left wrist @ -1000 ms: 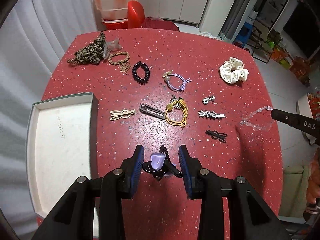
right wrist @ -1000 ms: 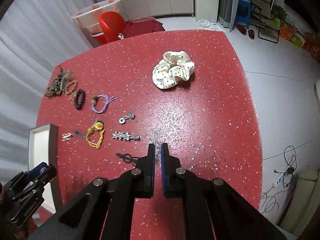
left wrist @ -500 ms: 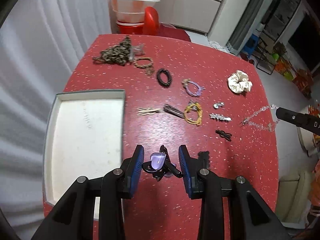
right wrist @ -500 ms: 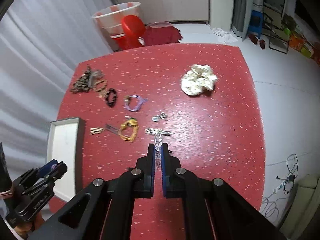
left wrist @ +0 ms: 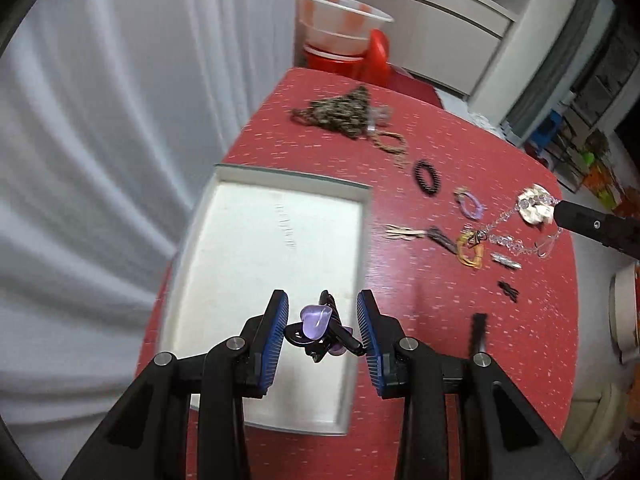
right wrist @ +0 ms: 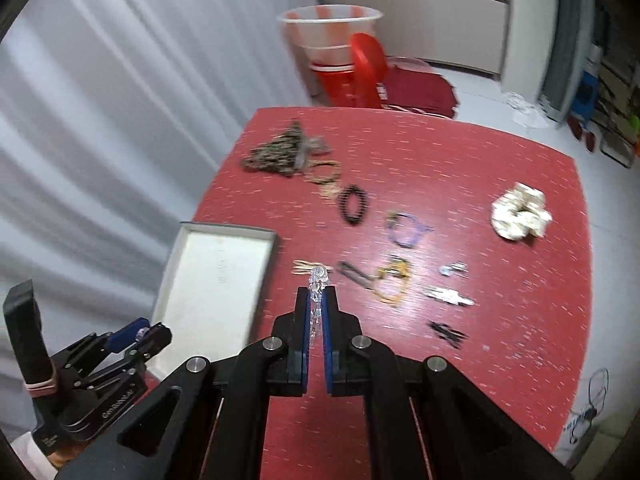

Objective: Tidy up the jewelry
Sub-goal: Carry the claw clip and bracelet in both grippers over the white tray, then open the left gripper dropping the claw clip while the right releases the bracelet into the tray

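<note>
My left gripper (left wrist: pixel 322 320) is shut on a black hair clip with purple stones (left wrist: pixel 318 330) and holds it above the near right part of the open white box (left wrist: pixel 256 248). My right gripper (right wrist: pixel 316 304) is shut on a clear bead bracelet (right wrist: pixel 317 280), raised over the red table (right wrist: pixel 500 320) just right of the box (right wrist: pixel 216 272). From the left wrist view the bracelet (left wrist: pixel 516 236) dangles from the right gripper's fingers (left wrist: pixel 592 224).
Loose pieces lie on the table: leopard scrunchie (right wrist: pixel 280 152), black coil tie (right wrist: pixel 352 204), purple tie (right wrist: pixel 406 230), yellow tie (right wrist: pixel 390 282), star clip (right wrist: pixel 448 296), small black clip (right wrist: pixel 446 330), white scrunchie (right wrist: pixel 520 210). Stacked tubs (right wrist: pixel 332 40) stand beyond the table.
Both grippers have moved left with their loads. The left one now hangs over the white box, and the right one has come close to the box's right side.
</note>
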A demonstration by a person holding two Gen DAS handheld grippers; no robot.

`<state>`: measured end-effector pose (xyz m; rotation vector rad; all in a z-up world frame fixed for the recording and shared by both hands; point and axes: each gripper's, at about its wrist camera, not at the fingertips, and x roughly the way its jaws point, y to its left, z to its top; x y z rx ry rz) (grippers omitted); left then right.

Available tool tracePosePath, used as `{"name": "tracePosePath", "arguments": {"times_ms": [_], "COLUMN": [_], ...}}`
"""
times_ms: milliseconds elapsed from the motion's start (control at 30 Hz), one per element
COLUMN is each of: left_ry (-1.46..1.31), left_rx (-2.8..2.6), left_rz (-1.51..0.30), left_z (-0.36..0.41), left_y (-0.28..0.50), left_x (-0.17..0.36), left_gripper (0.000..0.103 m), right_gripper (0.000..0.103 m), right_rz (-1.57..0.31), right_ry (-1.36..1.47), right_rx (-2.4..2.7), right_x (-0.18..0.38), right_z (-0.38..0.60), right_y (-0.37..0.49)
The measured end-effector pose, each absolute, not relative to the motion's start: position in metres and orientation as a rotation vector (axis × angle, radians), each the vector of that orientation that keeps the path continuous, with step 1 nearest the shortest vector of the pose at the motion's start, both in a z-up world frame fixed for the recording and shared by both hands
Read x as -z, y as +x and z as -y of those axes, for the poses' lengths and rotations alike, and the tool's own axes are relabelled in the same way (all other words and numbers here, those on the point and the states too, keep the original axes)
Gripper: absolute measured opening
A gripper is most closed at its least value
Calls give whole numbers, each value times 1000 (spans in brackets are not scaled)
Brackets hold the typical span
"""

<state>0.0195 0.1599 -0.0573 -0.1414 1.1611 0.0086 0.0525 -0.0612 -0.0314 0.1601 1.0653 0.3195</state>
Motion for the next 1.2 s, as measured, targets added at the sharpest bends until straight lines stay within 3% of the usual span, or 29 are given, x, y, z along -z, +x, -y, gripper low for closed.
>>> {"name": "tracePosePath", "arguments": {"times_ms": [467,900,1200], "left_ry": [-175,-157,-124], "left_rx": [-128,-180,-182], "left_rz": [-1161,-1165,-1191], "left_z": [-231,-233,-226], "left_y": [50,92,96], "left_x": [94,162,190], "left_gripper": [38,38,40], "right_gripper": [6,6,6], "right_rz": [-1088,-1225,-1282], "right_ry": [108,137,102], "right_rx": [-520,-528,-458], "right_x": [54,156,196], "right_z": [-59,-98,-91], "right_y": [91,147,161]}}
